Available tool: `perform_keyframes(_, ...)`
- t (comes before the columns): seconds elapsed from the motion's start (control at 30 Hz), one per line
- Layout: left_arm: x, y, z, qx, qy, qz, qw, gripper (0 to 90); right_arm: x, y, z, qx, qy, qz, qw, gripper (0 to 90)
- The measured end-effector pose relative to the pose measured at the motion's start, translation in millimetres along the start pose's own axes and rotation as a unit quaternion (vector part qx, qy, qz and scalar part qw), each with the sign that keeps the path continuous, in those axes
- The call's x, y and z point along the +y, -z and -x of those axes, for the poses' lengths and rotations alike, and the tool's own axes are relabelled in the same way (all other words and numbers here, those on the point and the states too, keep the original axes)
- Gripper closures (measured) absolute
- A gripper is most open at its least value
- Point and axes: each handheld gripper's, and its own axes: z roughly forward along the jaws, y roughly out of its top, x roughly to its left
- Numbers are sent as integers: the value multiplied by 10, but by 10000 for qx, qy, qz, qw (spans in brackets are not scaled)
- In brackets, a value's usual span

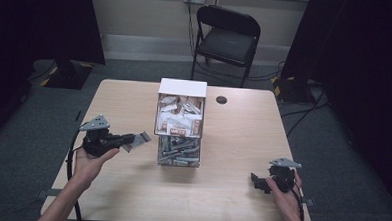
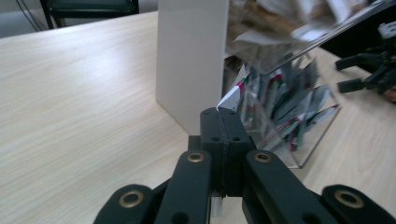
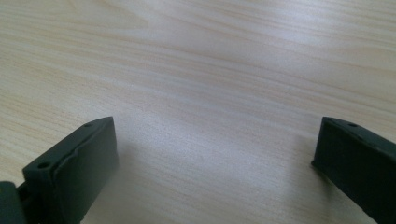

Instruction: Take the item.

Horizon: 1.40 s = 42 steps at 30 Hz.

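Note:
A clear two-tier box point(image 1: 181, 90) stands at the table's middle, with brown-and-white sachets point(image 1: 179, 117) above and grey sachets point(image 1: 178, 152) below. To its left, my left gripper point(image 1: 131, 137) is shut on one grey sachet point(image 1: 142, 139), held just off the box's lower tier. In the left gripper view the shut jaws point(image 2: 223, 114) pinch that sachet point(image 2: 232, 97) beside the box's white side point(image 2: 191, 60) and the lower sachets point(image 2: 280, 107). My right gripper point(image 1: 256, 180) lies open near the front right, over bare wood point(image 3: 215, 144); it also appears in the left gripper view point(image 2: 348, 74).
A black folding chair point(image 1: 227, 37) stands behind the table. A small dark round hole point(image 1: 221, 99) sits in the tabletop right of the box. Dark curtains and stand bases flank the table on both sides. The table point(image 1: 232, 157) has bare wood around the box.

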Motion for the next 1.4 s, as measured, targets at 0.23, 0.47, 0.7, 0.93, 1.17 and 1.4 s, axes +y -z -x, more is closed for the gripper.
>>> perform_keyframes(0.23, -70, -163, -74, 51, 45, -148, 9999, 900, 0, 0, 0, 0, 0, 0, 10000, 0)
perform_keyframes(0.47, -141, -330, -87, 23, 91, -309, 9995, 900, 0, 0, 0, 0, -1, -2, 10000, 0)
perform_keyframes(0.7, -159, -424, -111, 10, 203, -343, 9992, 900, 0, 0, 0, -1, 0, -1, 10000, 0)
perform_keyframes(0.93, -205, -557, -94, -9, 162, -587, 9981, 900, 0, 2, -1, 7, -6, -11, 10000, 0)
perform_keyframes(1.17, -253, -626, -187, 16, 321, -621, 9975, 900, 0, 2, -1, 7, -6, -10, 10000, 0)
perform_keyframes(1.4, -256, -630, -250, 139, 323, -537, 9979, 900, 0, 2, -1, 9, -6, -11, 10000, 0)
